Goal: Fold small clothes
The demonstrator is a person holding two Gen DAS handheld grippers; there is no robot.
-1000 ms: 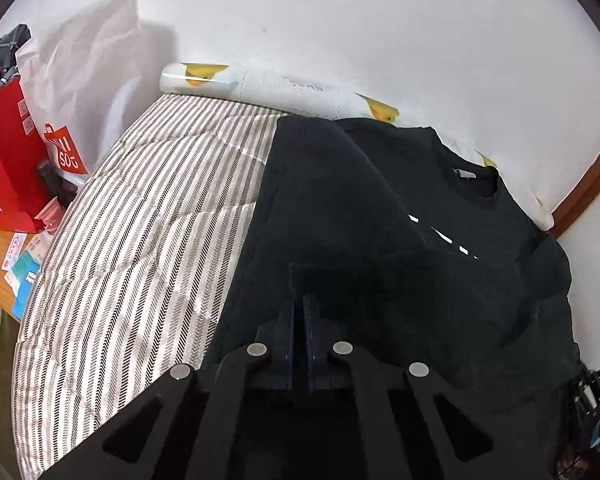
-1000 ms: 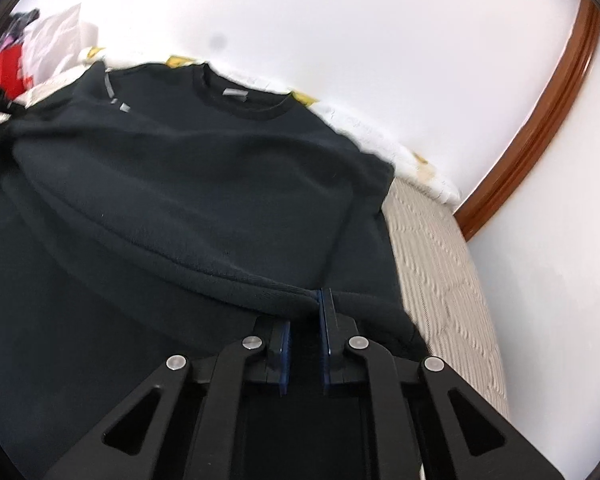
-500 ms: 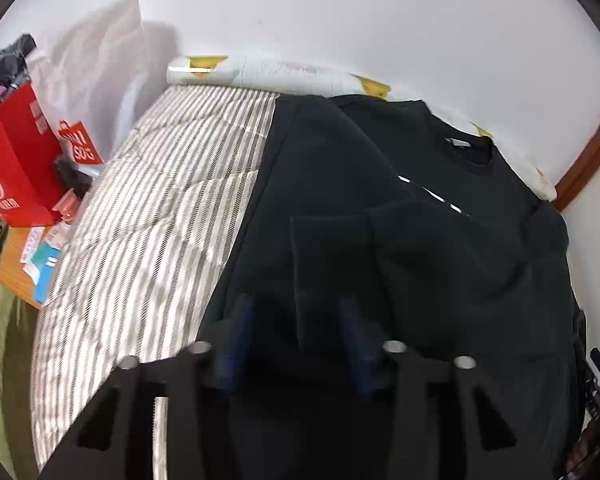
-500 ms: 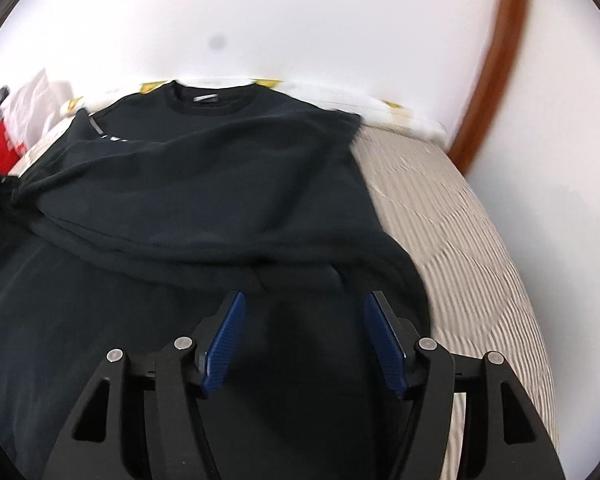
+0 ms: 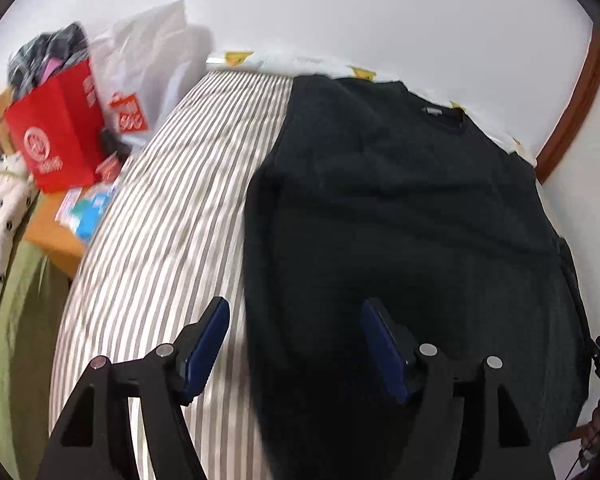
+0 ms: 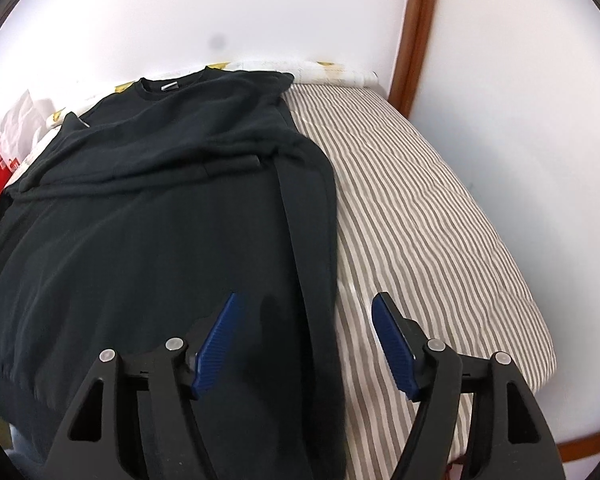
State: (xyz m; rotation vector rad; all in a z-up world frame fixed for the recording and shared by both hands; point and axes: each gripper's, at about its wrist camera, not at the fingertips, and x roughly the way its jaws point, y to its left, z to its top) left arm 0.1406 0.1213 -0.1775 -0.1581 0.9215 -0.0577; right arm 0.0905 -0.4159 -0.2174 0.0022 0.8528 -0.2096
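Observation:
A black long-sleeved shirt (image 5: 400,208) lies on the striped bed, collar toward the wall, both sleeves folded in across its body. It also shows in the right wrist view (image 6: 152,216), where one cuff lies near the middle. My left gripper (image 5: 294,316) is open and empty above the shirt's left edge. My right gripper (image 6: 304,312) is open and empty above the shirt's right edge.
The striped bedcover (image 5: 172,208) extends left of the shirt and also right of it (image 6: 420,216). A red paper bag (image 5: 56,140) and a white plastic bag (image 5: 148,68) stand at the bed's left side. A white wall and a brown door frame (image 6: 418,28) lie behind.
Both grippers have opened and let go of the sleeves, then pulled back toward the near end of the shirt. The sleeves now lie across the shirt's body.

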